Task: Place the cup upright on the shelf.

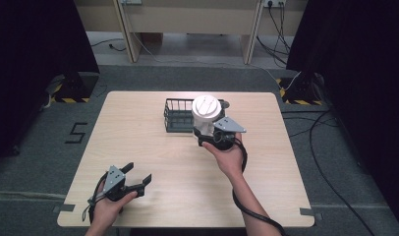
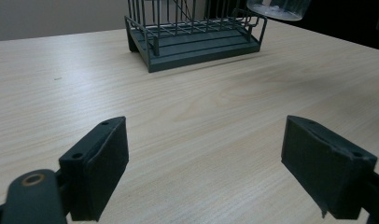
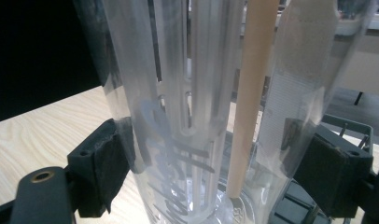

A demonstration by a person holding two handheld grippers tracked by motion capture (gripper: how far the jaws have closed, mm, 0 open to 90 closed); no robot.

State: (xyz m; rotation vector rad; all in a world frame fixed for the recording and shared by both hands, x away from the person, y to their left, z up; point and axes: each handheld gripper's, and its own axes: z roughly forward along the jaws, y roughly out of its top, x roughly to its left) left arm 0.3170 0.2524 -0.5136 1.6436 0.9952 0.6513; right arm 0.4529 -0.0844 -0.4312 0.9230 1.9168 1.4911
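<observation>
A clear plastic cup (image 1: 206,113) with a white lid is held upright above the table, at the right end of a dark wire rack (image 1: 178,116). My right gripper (image 1: 210,133) is shut on the cup's lower part. In the right gripper view both pads (image 3: 103,158) press the clear cup (image 3: 201,116), and a tan straw stands inside it. My left gripper (image 1: 137,173) rests near the table's front left, open, with nothing between its pads (image 2: 101,168). The rack (image 2: 192,32) stands ahead of it, with the cup's bottom (image 2: 278,8) above the rack's right end.
The wooden table (image 1: 138,147) is bare apart from the rack. Dark curtains flank both sides, stands with hazard tape sit at the far corners, and cables run over the floor at the right.
</observation>
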